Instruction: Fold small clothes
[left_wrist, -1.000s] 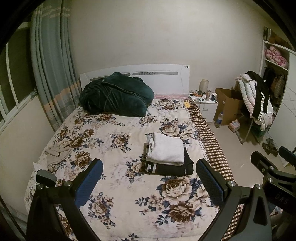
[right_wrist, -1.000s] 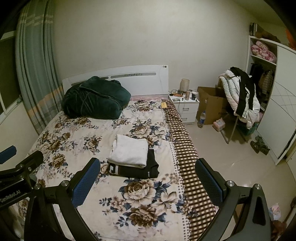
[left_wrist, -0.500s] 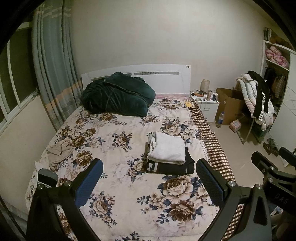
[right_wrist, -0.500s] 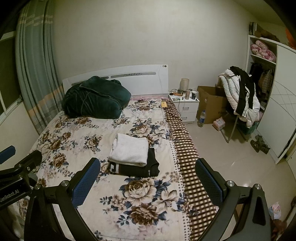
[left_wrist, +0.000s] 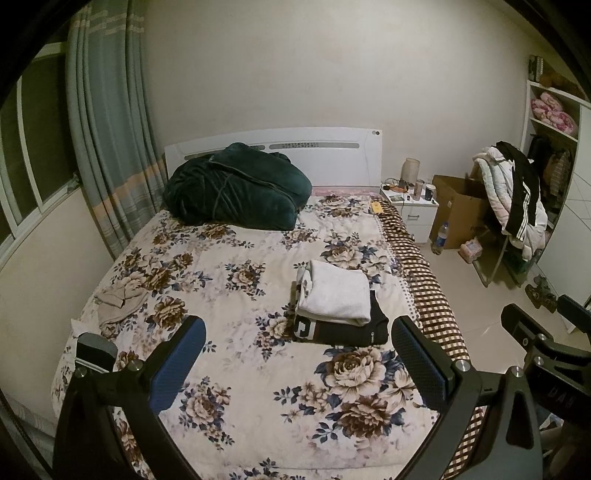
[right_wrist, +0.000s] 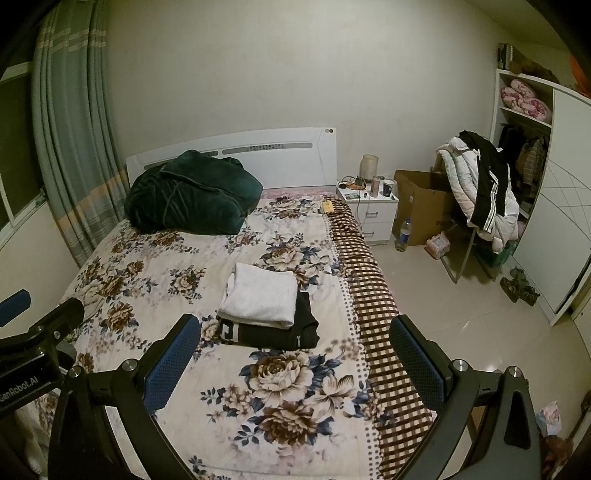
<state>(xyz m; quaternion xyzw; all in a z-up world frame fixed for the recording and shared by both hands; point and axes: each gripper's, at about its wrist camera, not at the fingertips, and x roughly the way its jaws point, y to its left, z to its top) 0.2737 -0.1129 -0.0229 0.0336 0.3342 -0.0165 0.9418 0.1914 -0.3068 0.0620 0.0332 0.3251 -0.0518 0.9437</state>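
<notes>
Both tongs, left tongs (left_wrist: 297, 358) and right tongs (right_wrist: 295, 354), are released and have drawn back slightly from the bed (left_wrist: 229, 373). The folded white garment (left_wrist: 334, 297) lies on the folded black garment (left_wrist: 343, 330); a beige garment (left_wrist: 120, 302) waits unfolded.

A bed (left_wrist: 229, 332) filled the middle of the room, its headboard (left_wrist: 332, 155) against the far wall. A bundled blanket (left_wrist: 236, 192) lay at the head, on the left half. Near the bed's right edge sat a folded stack: a towel-like garment (left_wrist: 336, 295) on top of a folded shirt (left_wrist: 354, 332). A crumpled garment (left_wrist: 118, 302) lay by the bed's left edge, well apart from the stack. A curtain (left_wrist: 110, 140) hung left of the bed. Right of the headboard stood a nightstand (right_wrist: 369, 210), then a cardboard box (right_wrist: 421, 206) with a bottle (right_wrist: 403, 234) on the floor before it. Further right, clothes (right_wrist: 480, 188) were draped over a rack, in front of a wardrobe (right_wrist: 554, 206).
</notes>
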